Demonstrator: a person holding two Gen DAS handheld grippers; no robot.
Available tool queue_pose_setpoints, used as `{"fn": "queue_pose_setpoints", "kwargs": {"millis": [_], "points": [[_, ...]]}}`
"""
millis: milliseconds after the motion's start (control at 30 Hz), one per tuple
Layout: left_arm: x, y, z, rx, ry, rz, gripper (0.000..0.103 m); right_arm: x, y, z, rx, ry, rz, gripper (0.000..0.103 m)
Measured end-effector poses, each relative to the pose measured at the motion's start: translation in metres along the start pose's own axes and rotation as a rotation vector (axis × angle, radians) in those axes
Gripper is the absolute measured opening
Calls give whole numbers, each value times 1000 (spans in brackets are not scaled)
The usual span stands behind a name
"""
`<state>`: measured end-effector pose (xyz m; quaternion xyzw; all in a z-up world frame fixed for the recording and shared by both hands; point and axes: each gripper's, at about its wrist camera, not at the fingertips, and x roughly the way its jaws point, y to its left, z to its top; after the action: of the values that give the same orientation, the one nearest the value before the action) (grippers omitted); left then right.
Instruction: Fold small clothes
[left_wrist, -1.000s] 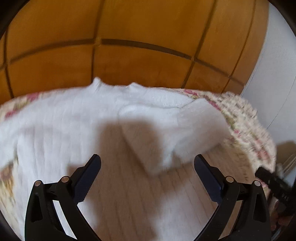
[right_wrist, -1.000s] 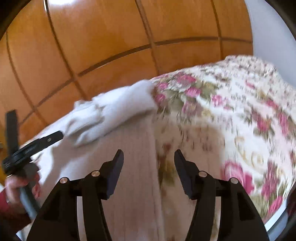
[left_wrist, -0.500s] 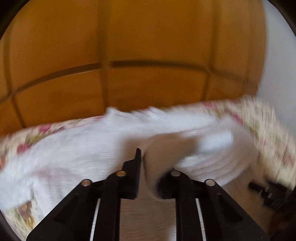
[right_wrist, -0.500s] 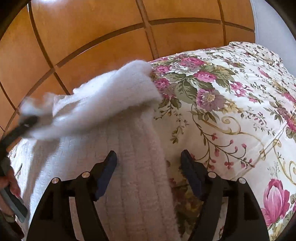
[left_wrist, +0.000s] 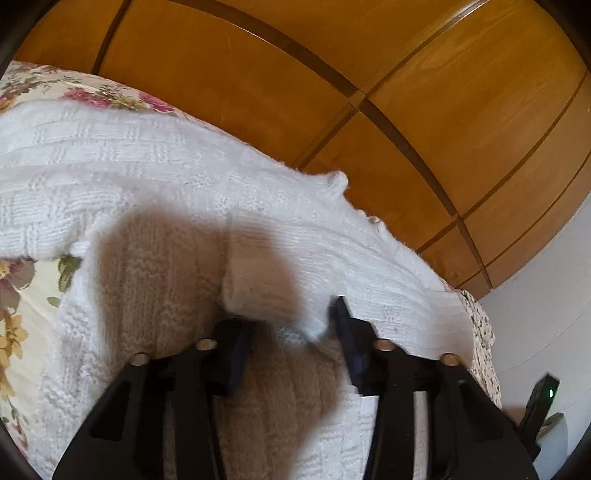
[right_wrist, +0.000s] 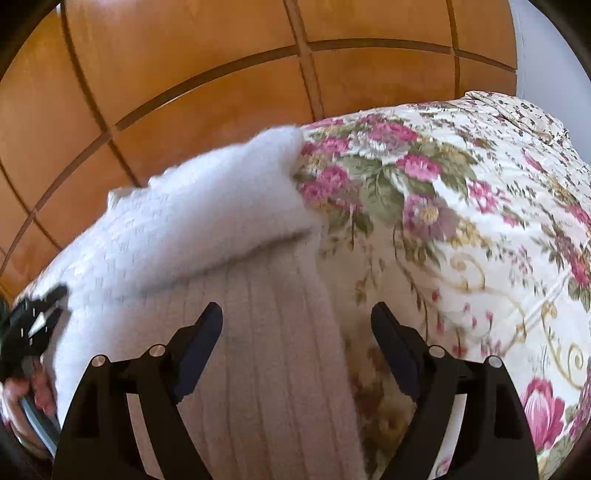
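While the white knit sweater (left_wrist: 177, 192) lies spread on the floral bedspread (left_wrist: 22, 317) close to the bed's far edge, beneath the wooden wardrobe doors (left_wrist: 424, 96), the left wrist view shows the left gripper (left_wrist: 291, 332) low over the garment. Its jaws stand part-way apart, with the end of a folded-in sleeve (left_wrist: 266, 280) lying between and just ahead of the tips. Whether either pad touches the wool cannot be told. The sleeve's long axis runs away from the gripper toward the sweater's far hem, so the left hand looks the nearer one for setting this fold. The knit is thick, soft and fuzzy, with a basket-weave pattern on the body and plain ribs nearer the camera; it should drape slackly and hold no crease.

In the right wrist view, the right gripper (right_wrist: 295, 332) hovers with its jaws wide apart and nothing between them. It straddles the sweater's (right_wrist: 258, 332) right border: ribbed knit under the left finger, bare bedspread (right_wrist: 461, 258) under the right. A folded layer crosses the garment ahead, running left toward the other gripper, which is seen blurred at the frame's left edge. From here the sweater's side edge runs straight ahead, away from the right gripper.
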<state>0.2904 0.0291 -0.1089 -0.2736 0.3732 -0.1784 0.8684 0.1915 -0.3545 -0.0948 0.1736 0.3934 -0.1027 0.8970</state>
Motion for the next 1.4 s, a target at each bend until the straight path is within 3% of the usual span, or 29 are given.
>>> {"fn": "queue_pose_setpoints", "kwargs": {"millis": [100, 167, 200, 233, 267, 367, 433, 500, 533, 600, 633, 667, 700, 733, 800, 933, 1100, 1133, 1167, 1200, 1267, 1333, 1400], "points": [[5, 5, -1, -24, -3, -16, 31, 23, 9, 20, -39, 33, -71, 82], [6, 4, -1, -15, -2, -11, 31, 41, 11, 28, -53, 64, -111, 74], [6, 2, -1, -5, -1, -6, 31, 46, 9, 32, -33, 60, -105, 65], [6, 2, -1, 4, -2, -1, 33, 47, 5, 39, 5, 31, -87, 18], [6, 0, -2, 15, -1, -2, 34, 44, 3, 45, 13, 7, -105, 9], [7, 0, -1, 17, 3, -14, 34, 17, -1, 50, 20, -139, -182, 0], [7, 0, -1, 17, 6, -24, 34, 0, -12, 46, 28, -232, -309, 0], [7, 0, -1, 21, 11, -28, 37, 13, -39, 43, 84, -145, -357, 0], [7, -2, -2, 28, 11, -39, 44, 24, -62, 40, 171, -64, -325, 0], [7, -6, -2, 52, 12, -58, 56, 26, -92, 32, 317, -33, -204, 3], [6, -9, -3, 68, 13, -60, 60, 22, -97, 32, 339, -50, -125, 9], [7, -13, -4, 84, 14, -52, 61, 17, -96, 35, 326, -65, -89, 34], [7, -14, -5, 88, 15, -45, 61, 10, -88, 40, 286, -95, -56, 49], [7, -13, -5, 84, 14, -45, 61, 6, -81, 45, 263, -119, -19, 54], [5, -11, -5, 75, 8, -51, 61, 9, -70, 60, 256, -117, 131, 54], [3, -6, -6, 58, 3, -61, 61, 47, -56, 92, 305, -4, 273, 54], [5, -4, -7, 58, 3, -67, 61, 100, -39, 120, 282, 95, 324, 53], [4, -3, -7, 57, 2, -69, 61, 114, -37, 122, 303, 141, 347, 45], [4, -3, -7, 54, 2, -77, 62, 123, -37, 124, 322, 161, 360, 24], [3, -2, -7, 52, 1, -82, 62, 128, -35, 125, 327, 174, 382, 14], [3, -1, -7, 50, -2, -96, 65, 115, -20, 133, 219, 122, 312, 11], [2, -2, -8, 57, -3, -102, 67, 81, 4, 140, -7, -53, 122, 11], [3, -3, -8, 64, -2, -102, 69, 75, 13, 140, -134, -132, -15, 11]]}}
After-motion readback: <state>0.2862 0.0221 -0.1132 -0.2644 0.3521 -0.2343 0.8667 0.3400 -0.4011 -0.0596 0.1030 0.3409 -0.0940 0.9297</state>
